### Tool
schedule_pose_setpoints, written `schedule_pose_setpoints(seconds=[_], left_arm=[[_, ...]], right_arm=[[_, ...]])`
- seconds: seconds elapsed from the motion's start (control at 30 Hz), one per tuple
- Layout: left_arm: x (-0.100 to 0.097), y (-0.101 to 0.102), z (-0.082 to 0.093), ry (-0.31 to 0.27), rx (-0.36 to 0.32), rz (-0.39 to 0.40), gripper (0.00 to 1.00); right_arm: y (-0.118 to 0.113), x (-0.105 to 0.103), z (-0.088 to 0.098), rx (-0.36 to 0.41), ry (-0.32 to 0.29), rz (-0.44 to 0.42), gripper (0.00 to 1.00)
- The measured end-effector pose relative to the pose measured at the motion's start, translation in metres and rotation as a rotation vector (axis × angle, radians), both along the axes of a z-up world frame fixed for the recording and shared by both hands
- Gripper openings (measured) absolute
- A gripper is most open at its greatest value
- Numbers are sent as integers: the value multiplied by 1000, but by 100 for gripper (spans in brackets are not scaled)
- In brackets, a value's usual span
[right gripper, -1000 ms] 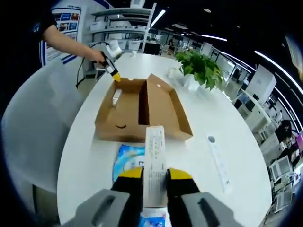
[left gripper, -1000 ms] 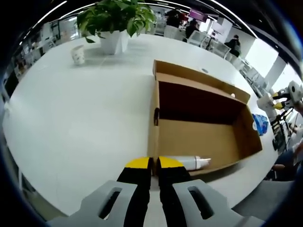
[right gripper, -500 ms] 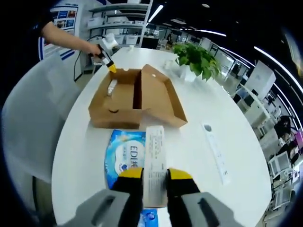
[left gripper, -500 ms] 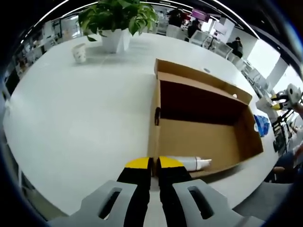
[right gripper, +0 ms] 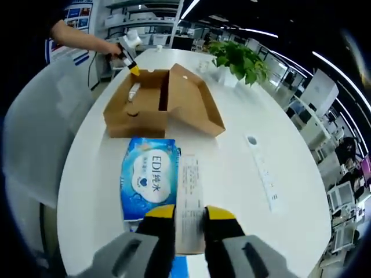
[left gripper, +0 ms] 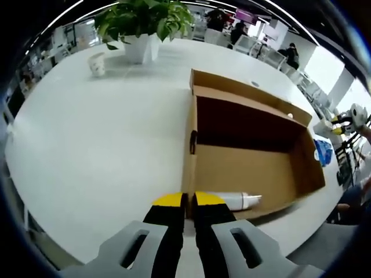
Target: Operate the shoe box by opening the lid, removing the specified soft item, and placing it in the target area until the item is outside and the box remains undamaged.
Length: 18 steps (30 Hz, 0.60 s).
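- Left claw (left gripper: 189,200): yellow-tipped black jaws clenched on the near wall of the open brown cardboard shoe box (left gripper: 243,168); the wall edge sits between the tips.
- Shoe box, left gripper view: lid folded back and lying open on the white round tabletop (left gripper: 98,133). A white tube-shaped bottle (left gripper: 236,200) lies on the box floor against the near wall, just beside the claw tips.
- Right claw (right gripper: 189,214): jaws closed on a long white printed paper strip (right gripper: 190,200), which runs forward from between the tips.
- Soft item: a blue and white soft wipes pack (right gripper: 148,183) lies flat on the tabletop outside the box, just beside the paper strip and near the box's end wall. In the left gripper view it shows as a small blue patch beyond the far end of the box.
- Right gripper view: the left claw grips the far end of the box, held by a person's hand.
- A leafy green plant in a white pot (left gripper: 141,32) and a small white paper cup (left gripper: 96,65) stand well apart from the box.
- A long white power strip (right gripper: 264,176) lies on the tabletop, apart from the box.
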<state>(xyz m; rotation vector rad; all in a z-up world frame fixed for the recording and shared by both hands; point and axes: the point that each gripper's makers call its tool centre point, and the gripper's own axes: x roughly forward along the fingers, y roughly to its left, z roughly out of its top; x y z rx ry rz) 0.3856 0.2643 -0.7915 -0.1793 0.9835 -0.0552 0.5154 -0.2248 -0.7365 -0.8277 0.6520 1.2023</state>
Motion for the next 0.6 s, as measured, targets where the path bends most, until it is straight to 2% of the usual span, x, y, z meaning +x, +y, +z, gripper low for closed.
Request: schedule_pose_setpoints(seconds=[0.33,0.6], left_arm=[[0,0,-1,0,10,3,2],[-1,-1,-1,5,15,0,2]], right_arm=[[-19,14,-19,-57,-5,-19,15],[-27,12,-30,-113,-7,-17,15]])
